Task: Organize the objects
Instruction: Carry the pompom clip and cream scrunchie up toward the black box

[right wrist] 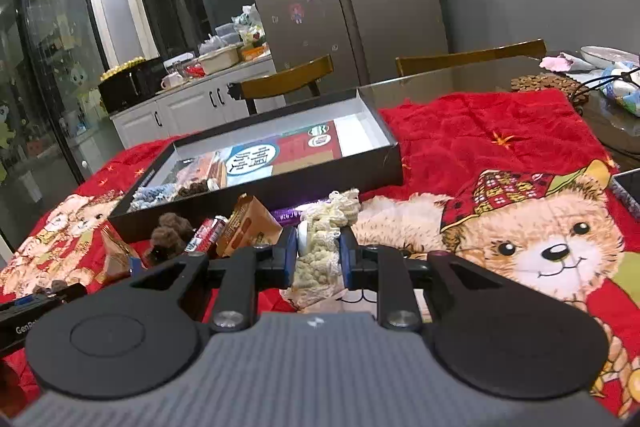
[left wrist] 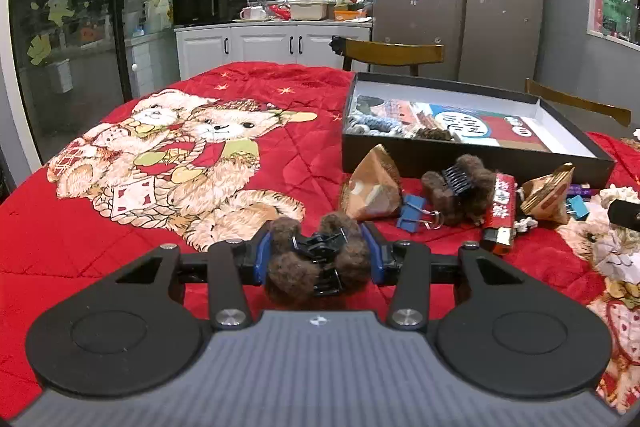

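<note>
The shallow black cardboard box with the white inside [left wrist: 472, 147] lay toward the far side of the red quilted bear-print cloth [left wrist: 224, 99] on the surface, and it was only partly filled: a blue-and-white knitted piece [left wrist: 370, 123] and a small dark fuzzy item [right wrist: 194, 189] sat in its left end, beside a printed card on its floor. The right end was bare.

My left gripper [left wrist: 320, 255] had its jaws about half apart, pressed on a brown fuzzy hair claw with a black plastic clip [left wrist: 318, 261], near me and well short of the box. My right gripper [right wrist: 319, 255] had its jaws nearly together, pinching a cream lace-knit scrunchie [right wrist: 320, 259], also not yet at the box.

Left loose in front of the box's near wall were a second brown fuzzy claw clip [left wrist: 460, 187], a brown paper pyramid packet [left wrist: 374, 185], a blue binder clip [left wrist: 412, 213], a red snack bar [left wrist: 500, 211], and a second tan packet [left wrist: 548, 191]. I judged the sorting to be early, with most pieces still outside.
</note>
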`<state>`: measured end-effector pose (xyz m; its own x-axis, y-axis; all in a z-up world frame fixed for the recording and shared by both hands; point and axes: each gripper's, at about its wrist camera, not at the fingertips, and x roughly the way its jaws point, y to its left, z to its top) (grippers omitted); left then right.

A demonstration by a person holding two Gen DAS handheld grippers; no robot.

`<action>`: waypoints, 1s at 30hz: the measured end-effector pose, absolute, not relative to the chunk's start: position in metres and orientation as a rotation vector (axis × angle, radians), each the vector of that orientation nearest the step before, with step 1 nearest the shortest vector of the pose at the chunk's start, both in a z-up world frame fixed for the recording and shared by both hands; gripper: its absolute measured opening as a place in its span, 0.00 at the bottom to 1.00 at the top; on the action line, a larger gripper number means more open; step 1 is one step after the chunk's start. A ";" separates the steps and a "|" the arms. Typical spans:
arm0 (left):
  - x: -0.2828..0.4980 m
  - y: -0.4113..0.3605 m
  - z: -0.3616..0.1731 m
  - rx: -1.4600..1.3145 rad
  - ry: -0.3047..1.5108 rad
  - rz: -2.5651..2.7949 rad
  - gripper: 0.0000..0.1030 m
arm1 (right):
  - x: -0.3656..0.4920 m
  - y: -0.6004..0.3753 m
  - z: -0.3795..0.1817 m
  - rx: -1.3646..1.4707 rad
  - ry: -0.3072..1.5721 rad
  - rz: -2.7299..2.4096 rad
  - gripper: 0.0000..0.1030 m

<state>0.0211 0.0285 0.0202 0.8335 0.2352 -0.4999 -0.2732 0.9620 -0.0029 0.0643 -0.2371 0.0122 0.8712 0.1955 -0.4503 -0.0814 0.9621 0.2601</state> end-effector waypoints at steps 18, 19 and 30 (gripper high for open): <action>0.005 0.003 0.082 -0.050 0.406 0.113 0.50 | 0.051 -0.235 0.070 0.255 0.374 0.281 0.24; 0.006 0.003 0.085 -0.052 0.403 0.100 0.50 | 0.053 -0.235 0.075 0.259 0.368 0.297 0.24; 0.035 -0.007 0.144 -0.042 0.322 -0.009 0.50 | 0.084 -0.228 0.129 0.256 0.330 0.404 0.25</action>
